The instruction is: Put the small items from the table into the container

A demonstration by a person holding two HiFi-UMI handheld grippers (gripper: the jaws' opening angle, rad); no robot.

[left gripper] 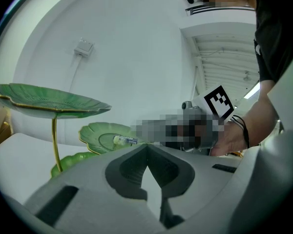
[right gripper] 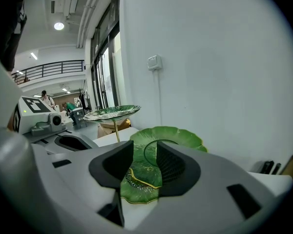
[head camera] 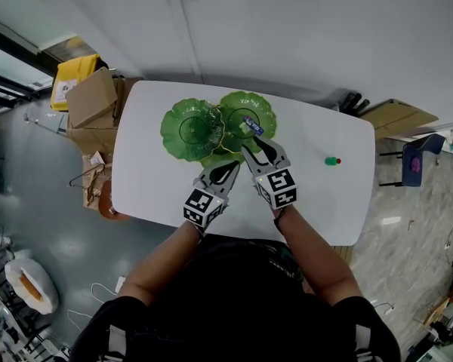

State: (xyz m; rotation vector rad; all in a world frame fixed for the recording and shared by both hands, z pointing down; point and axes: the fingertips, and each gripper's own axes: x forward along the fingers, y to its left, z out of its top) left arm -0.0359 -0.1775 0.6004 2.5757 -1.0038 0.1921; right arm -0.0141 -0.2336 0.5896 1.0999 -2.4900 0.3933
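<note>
With right gripper [head camera: 255, 148] jaws apart and empty over the dish [head camera: 266, 105], just by the tube [head camera: 252, 124] lying in it; left gripper [head camera: 230, 166] jaws together on nothing. Left to fetch: green item [head camera: 331, 161], far right on the surface [head camera: 325, 202]. Could clip the thin-stemmed stand on swinging away and tip it; could roll the item off with a careless pinch.

Things I can't make out from here

The little blue-and-white item [head camera: 253, 125] in the right-hand leaf dish [head camera: 248, 110] is too small to name, and I can't tell whether the right tool [head camera: 251, 143] touches it. A green-and-red bit [head camera: 332, 161] lying alone on the worktop [head camera: 158, 194] is just as unreadable. The lowest leaf dish [head camera: 214, 159] is mostly covered by the upper dishes and the left tool [head camera: 232, 164]. Dark things [head camera: 355, 102] at the worktop's far edge are indistinct. The person's arms [head camera: 162, 259] hide part of its near edge.
</note>
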